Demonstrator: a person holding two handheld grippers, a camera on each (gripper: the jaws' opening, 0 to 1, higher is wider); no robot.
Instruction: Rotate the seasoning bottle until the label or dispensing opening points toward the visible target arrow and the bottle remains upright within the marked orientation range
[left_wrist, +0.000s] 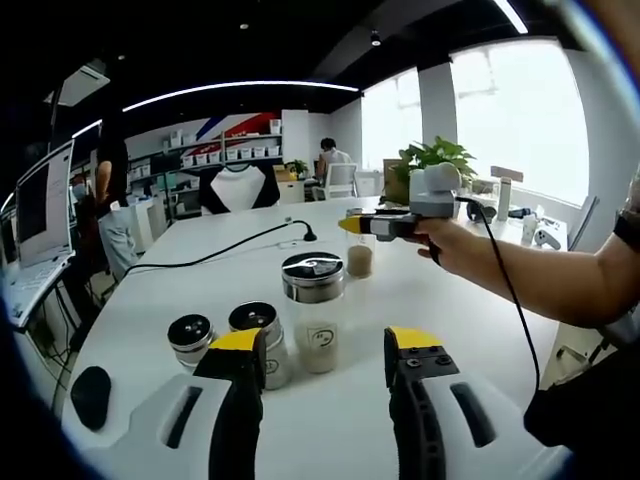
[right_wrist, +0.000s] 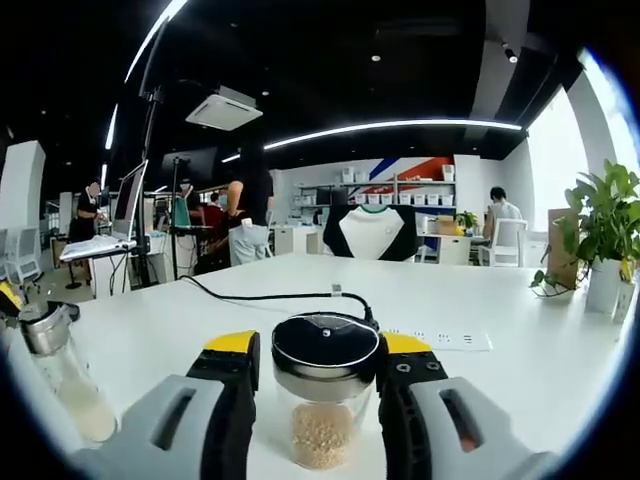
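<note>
A small glass seasoning bottle (right_wrist: 322, 400) with a black lid and beige grains stands between my right gripper's (right_wrist: 320, 345) yellow-tipped jaws, which press on both sides of its lid. In the left gripper view a hand holds that right gripper (left_wrist: 355, 226) over the same bottle (left_wrist: 359, 258) at the table's middle; I cannot tell whether the bottle rests on the table. My left gripper (left_wrist: 325, 340) is open near the front edge. Just ahead of it stand a tall silver-lidded bottle (left_wrist: 314, 315), a medium one (left_wrist: 258, 335) and a small one (left_wrist: 190, 338).
The white table (left_wrist: 200, 290) carries a black cable (left_wrist: 230, 245), a power strip (right_wrist: 440, 338) and a black mouse (left_wrist: 90, 395). A potted plant (left_wrist: 435, 160) stands far right. Another bottle (right_wrist: 55, 370) shows at the left. People and shelves are at the back.
</note>
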